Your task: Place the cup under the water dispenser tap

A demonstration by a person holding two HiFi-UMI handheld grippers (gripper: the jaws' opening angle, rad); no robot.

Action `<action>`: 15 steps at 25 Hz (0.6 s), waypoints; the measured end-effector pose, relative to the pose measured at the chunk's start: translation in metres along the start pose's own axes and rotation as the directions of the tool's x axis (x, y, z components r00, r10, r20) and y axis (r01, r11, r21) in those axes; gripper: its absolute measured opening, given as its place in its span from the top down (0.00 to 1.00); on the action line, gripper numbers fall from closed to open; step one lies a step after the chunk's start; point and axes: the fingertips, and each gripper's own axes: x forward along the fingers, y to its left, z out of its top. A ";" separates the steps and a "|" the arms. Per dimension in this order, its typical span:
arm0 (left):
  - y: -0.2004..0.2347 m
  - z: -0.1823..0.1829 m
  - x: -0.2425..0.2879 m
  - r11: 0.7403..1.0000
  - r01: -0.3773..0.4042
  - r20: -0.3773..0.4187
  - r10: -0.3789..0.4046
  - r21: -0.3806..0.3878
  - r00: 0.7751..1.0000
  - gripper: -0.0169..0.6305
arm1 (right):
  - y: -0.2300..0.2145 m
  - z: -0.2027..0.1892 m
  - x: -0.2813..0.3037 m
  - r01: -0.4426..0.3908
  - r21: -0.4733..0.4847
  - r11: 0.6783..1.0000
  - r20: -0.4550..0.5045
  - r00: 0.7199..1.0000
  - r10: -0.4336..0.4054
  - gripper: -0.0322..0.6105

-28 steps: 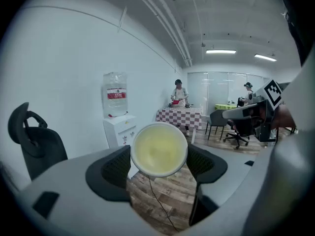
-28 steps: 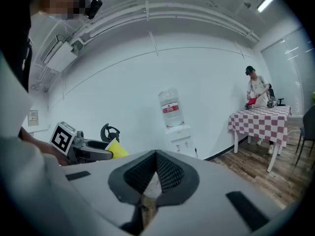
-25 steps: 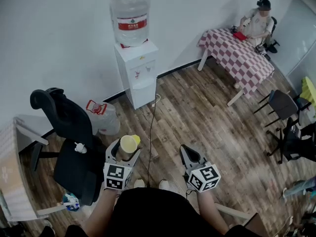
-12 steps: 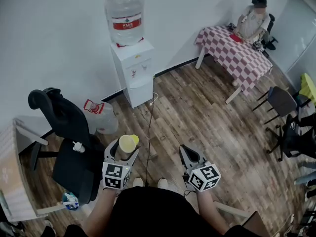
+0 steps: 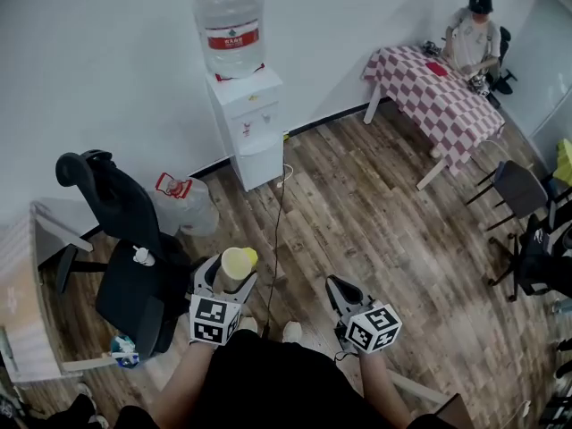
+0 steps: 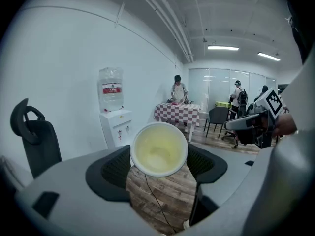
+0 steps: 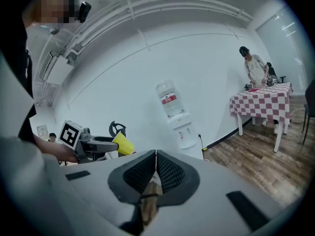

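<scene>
A yellow paper cup [image 5: 237,262] [image 6: 158,149] [image 7: 122,143] is held upright, its empty mouth facing the camera in the left gripper view. My left gripper [image 5: 224,276] [image 6: 158,167] is shut on it, one pad on each side. The white water dispenser [image 5: 248,128] [image 6: 116,127] [image 7: 179,126] with a big bottle [image 5: 231,27] on top stands against the far wall, well ahead of the cup. My right gripper [image 5: 343,294] [image 7: 155,173] is shut with nothing in it, held low to the right of the left one.
A black office chair [image 5: 134,253] stands close on the left, with an empty water bottle [image 5: 184,206] on the floor beside it. A cable [image 5: 276,231] runs across the wooden floor from the dispenser. A checkered table [image 5: 434,98] with a person [image 5: 475,36] is at the far right; chairs [image 5: 527,204] stand on the right.
The view has shifted slightly over the floor; the dispenser sits a little differently in frame. Both grippers keep their places, the cup still held in the left one.
</scene>
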 end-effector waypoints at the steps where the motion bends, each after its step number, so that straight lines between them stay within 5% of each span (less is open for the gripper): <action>1: -0.004 -0.001 0.000 1.000 -0.003 -0.003 0.003 0.001 1.000 0.41 | -0.003 -0.002 -0.003 -0.007 0.002 1.000 -0.002 1.000 0.007 0.91; 6: -0.018 -0.006 -0.005 1.000 -0.021 -0.022 0.021 0.000 1.000 0.41 | -0.010 -0.006 -0.008 -0.031 -0.076 0.997 -0.029 0.999 0.029 0.92; 15: -0.014 -0.013 0.006 1.000 -0.018 -0.049 0.018 -0.013 0.999 0.41 | -0.018 -0.008 0.002 -0.047 -0.019 0.999 -0.027 0.999 0.046 0.92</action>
